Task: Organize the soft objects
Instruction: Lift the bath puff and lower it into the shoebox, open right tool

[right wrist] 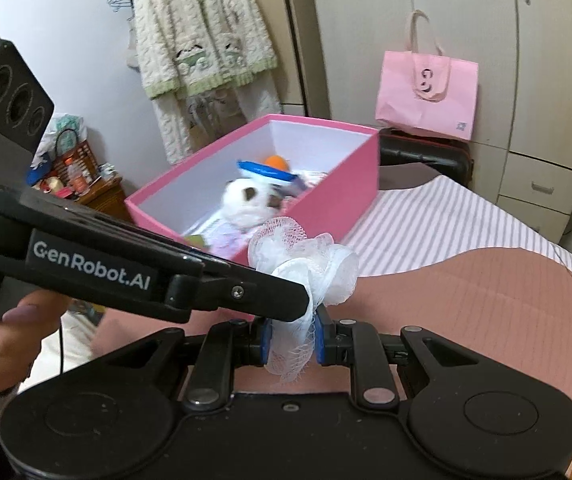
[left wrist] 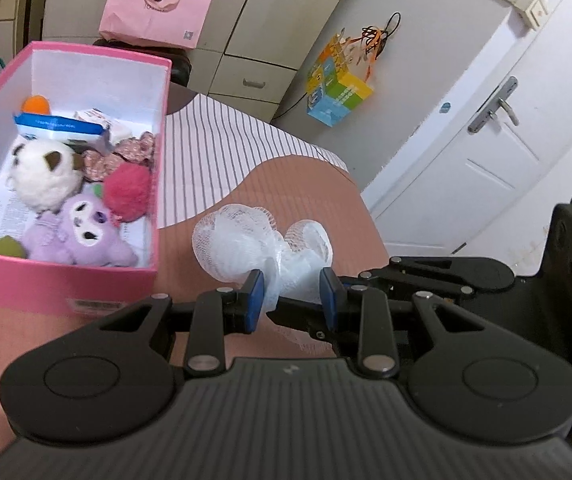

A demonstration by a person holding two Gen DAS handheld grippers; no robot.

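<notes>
A white mesh bath pouf (left wrist: 246, 240) hangs in the air over a pink mat (left wrist: 310, 184), and both grippers hold it. My left gripper (left wrist: 292, 298) is shut on its lower bunch between blue pads. The same pouf (right wrist: 306, 256) shows in the right wrist view, where my right gripper (right wrist: 294, 340) is shut on its trailing netting. The left gripper's black finger (right wrist: 246, 296) crosses in from the left and meets the pouf just above. A pink box (left wrist: 46, 284) stands to the left, holding a white plush (left wrist: 42, 176), a purple plush (left wrist: 82, 232) and a red pompom (left wrist: 128, 188).
The box (right wrist: 350, 200) sits on a striped cloth (left wrist: 214, 152). A pink paper bag (right wrist: 426, 96) rests on a black case behind it. Wardrobe drawers (left wrist: 254, 80), a white door (left wrist: 486, 140) and a hung cardigan (right wrist: 202, 40) surround the surface. A hand (right wrist: 2, 332) grips the left tool.
</notes>
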